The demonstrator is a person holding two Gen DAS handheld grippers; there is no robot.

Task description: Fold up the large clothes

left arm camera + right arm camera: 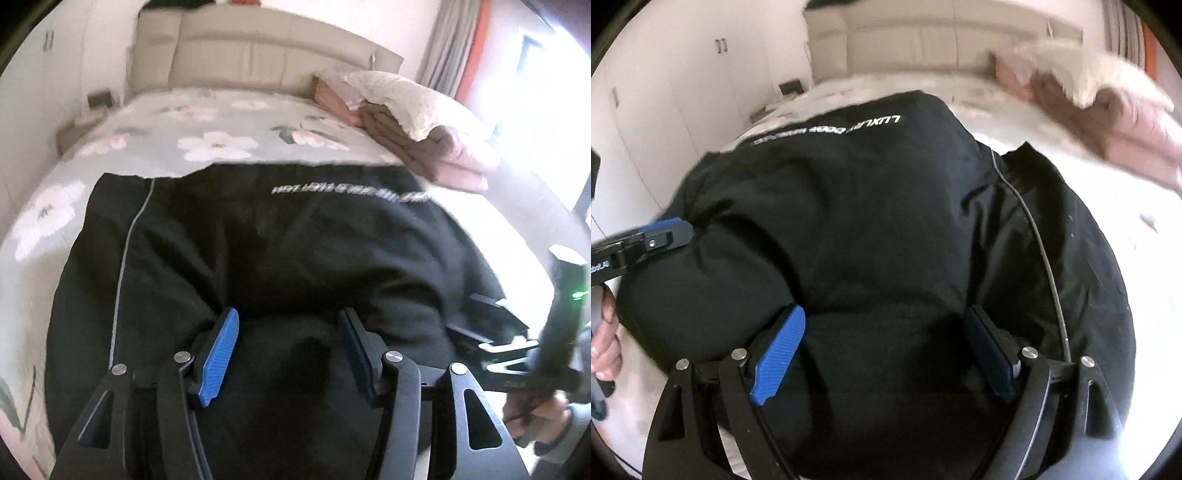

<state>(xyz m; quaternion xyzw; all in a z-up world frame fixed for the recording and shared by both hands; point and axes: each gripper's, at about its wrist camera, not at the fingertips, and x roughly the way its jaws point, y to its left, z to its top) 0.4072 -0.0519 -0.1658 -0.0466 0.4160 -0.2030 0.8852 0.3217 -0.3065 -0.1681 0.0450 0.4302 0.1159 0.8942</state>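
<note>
A large black padded jacket (258, 251) with white lettering and a grey piping line lies on the floral bed sheet (207, 122); it also fills the right wrist view (871, 229). My left gripper (288, 325) is open, its blue pads (221, 354) spread over the jacket's near bulge. My right gripper (886, 325) is open too, its pads (779, 350) wide apart above the near part of the jacket. The left gripper shows at the left edge of the right wrist view (661, 236); the right gripper shows at the right edge of the left wrist view (517, 332).
A stack of folded pink, brown and cream bedding (417, 118) sits at the bed's far right corner. A beige padded headboard (258, 55) stands behind. White wardrobe doors (665, 110) are on the left, curtains and a bright window (535, 92) on the right.
</note>
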